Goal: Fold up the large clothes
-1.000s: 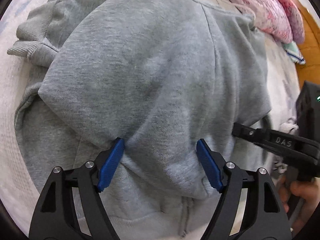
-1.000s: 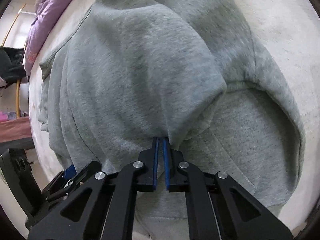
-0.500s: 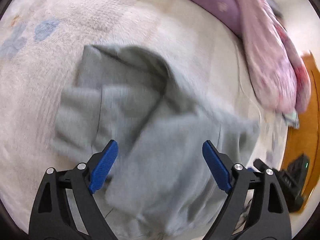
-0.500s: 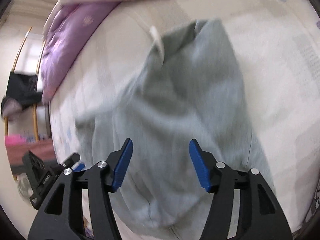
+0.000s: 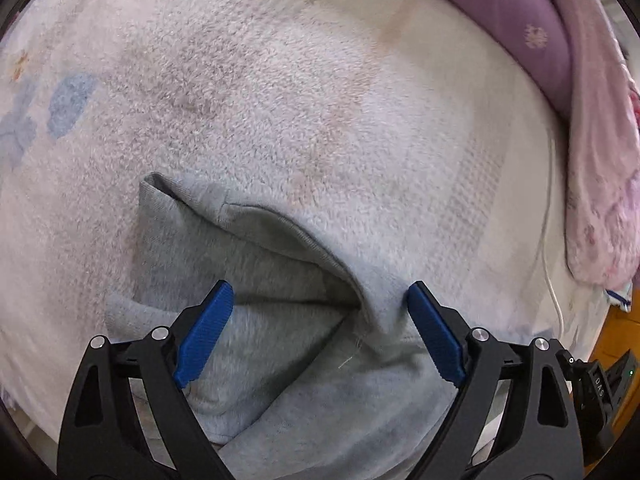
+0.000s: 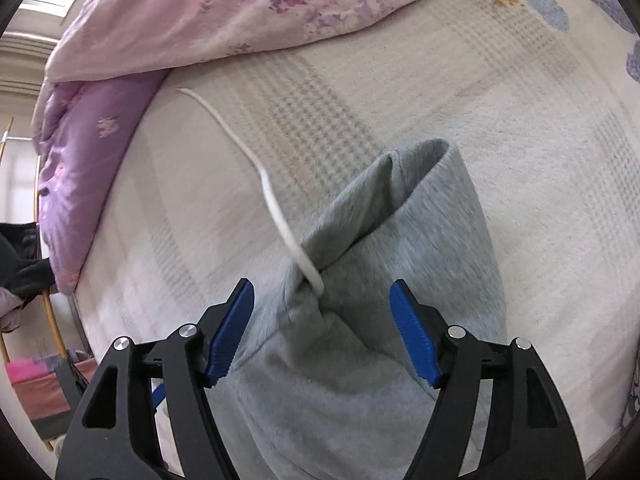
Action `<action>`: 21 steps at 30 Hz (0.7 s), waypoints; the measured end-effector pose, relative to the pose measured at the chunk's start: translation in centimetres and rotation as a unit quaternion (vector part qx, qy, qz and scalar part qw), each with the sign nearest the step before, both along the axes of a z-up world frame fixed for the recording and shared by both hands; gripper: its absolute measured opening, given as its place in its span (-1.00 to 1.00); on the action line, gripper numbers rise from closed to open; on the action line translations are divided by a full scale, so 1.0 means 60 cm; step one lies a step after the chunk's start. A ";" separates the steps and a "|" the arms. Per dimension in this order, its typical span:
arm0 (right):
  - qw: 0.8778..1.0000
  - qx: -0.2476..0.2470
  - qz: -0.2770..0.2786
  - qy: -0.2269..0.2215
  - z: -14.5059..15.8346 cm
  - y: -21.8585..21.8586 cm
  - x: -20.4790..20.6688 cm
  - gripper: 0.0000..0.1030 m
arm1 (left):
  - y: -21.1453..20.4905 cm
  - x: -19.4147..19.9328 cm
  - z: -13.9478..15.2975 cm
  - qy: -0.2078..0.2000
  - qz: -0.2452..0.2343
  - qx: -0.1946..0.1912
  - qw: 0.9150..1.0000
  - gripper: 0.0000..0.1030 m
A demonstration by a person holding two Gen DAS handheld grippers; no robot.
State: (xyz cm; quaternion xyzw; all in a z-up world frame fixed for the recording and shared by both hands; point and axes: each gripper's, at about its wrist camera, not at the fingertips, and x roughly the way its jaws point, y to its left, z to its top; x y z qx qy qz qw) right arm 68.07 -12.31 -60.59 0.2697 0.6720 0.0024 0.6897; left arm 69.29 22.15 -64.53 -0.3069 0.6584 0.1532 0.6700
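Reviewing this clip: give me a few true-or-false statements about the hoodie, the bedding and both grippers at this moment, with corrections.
1. The grey hoodie lies on the bed. True.
2. The right gripper is clamped on the hoodie. False: its jaws have just been opening and stand apart above the fabric, gripping nothing.
3. The left gripper is open. True.
4. A white drawstring trails from the hoodie across the bed. True.
5. The pink quilt covers the hoodie. False: it is bunched at the bed's far edge, apart from the hoodie.
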 end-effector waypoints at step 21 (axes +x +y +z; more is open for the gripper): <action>1.000 -0.003 0.013 -0.001 -0.048 -0.017 -0.022 -0.81 | -0.056 0.020 -0.036 0.008 -0.029 0.031 0.999 -0.62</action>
